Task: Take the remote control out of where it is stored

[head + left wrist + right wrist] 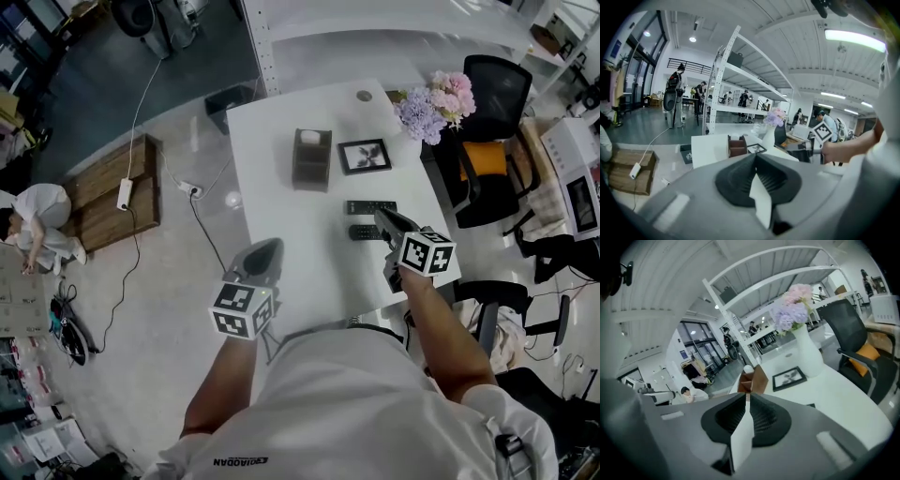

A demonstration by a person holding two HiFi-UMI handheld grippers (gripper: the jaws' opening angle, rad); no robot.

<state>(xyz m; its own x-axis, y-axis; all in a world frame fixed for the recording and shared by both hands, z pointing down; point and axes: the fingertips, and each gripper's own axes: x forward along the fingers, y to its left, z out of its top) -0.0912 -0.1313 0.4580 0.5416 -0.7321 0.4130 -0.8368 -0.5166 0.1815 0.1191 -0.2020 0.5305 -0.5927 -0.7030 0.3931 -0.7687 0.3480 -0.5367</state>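
Observation:
Two black remote controls lie side by side on the white table (281,122), one farther (371,207) and one nearer (364,232). The brown storage box (311,157) stands upright behind them with a white thing in its top. My right gripper (384,217) hangs over the remotes, jaws together and nothing between them; in the right gripper view it (747,397) points at the box (754,379). My left gripper (265,249) hovers at the table's near left edge, shut and empty (755,157).
A framed picture (365,156) lies right of the box. A white vase of pink and purple flowers (433,108) stands at the far right corner. A black office chair (492,141) is beside the table. Cables and a wooden pallet (108,192) lie on the floor at left.

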